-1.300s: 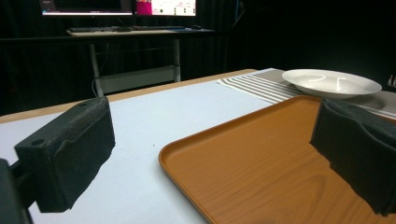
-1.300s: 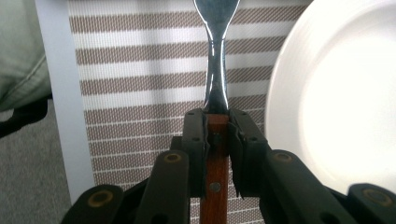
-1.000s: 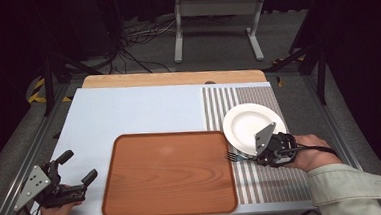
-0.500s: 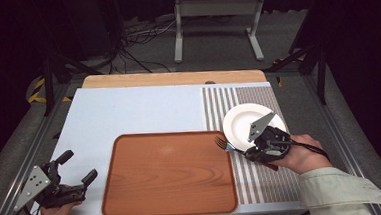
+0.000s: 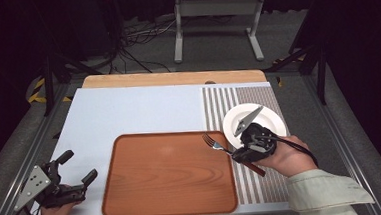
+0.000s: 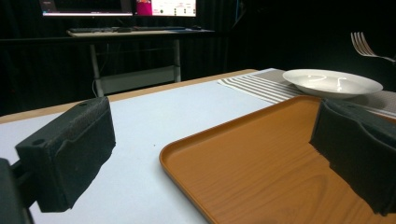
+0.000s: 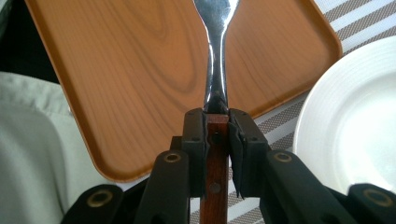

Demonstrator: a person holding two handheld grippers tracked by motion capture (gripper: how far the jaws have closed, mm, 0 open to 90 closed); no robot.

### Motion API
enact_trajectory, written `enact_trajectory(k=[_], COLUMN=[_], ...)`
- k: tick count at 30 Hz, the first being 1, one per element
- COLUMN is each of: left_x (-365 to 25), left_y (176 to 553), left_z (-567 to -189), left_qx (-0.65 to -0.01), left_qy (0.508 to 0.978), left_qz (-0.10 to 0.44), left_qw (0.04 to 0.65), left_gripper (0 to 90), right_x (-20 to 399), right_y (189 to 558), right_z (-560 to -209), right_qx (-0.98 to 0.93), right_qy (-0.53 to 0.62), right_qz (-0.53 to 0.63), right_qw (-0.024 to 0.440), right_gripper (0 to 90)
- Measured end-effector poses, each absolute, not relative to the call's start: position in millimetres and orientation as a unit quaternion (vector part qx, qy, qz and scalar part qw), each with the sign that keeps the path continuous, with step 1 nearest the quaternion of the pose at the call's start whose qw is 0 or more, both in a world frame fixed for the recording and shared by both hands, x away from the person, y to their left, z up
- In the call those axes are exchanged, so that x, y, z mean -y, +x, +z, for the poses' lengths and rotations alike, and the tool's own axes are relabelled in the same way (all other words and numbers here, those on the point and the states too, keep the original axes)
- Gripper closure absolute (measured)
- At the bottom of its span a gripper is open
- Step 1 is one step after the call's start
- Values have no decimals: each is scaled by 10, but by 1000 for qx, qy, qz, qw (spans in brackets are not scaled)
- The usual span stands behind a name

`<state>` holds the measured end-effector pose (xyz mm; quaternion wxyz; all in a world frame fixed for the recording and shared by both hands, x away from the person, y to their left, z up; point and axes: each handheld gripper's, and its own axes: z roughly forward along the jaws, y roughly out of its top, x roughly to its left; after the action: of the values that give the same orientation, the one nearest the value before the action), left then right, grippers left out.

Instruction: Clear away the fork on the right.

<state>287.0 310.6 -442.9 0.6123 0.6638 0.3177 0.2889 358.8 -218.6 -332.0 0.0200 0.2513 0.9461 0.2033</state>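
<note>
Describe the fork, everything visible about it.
The fork has a shiny metal head and neck and a reddish-brown wooden handle with rivets. The right hand-held gripper clamps it at the top of the handle. It is held off the table, tines over the wooden tray's right edge, beside the white plate.

Lighting evenly from above, leaving surroundings black; casting soft shadows; glinting on the glossy white round plate (image 6: pixel 332 82) and shiny steel fork (image 7: pixel 216 56); blurring nearest black padded jaws.
</note>
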Motion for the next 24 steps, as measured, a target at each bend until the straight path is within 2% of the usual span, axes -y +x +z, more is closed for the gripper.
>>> enact_trajectory(k=[3, 13, 24], left_x=[-3104, -3081, -3084], left_y=[2865, 2860, 2872], left_z=[-4424, -4413, -4403], left_qx=[-319, -311, -319], left_qy=[664, 670, 675], left_qz=[295, 316, 305], left_qw=[609, 595, 592], left_gripper=[6, 6, 2], right_x=[2117, 1946, 1766], right_y=[3601, 3632, 3640], right_z=[-3333, -3371, -3464], right_qx=[-942, -927, -917], right_qy=[260, 311, 334], right_qz=[211, 210, 215], right_qw=[11, 29, 19], right_gripper=[778, 778, 778])
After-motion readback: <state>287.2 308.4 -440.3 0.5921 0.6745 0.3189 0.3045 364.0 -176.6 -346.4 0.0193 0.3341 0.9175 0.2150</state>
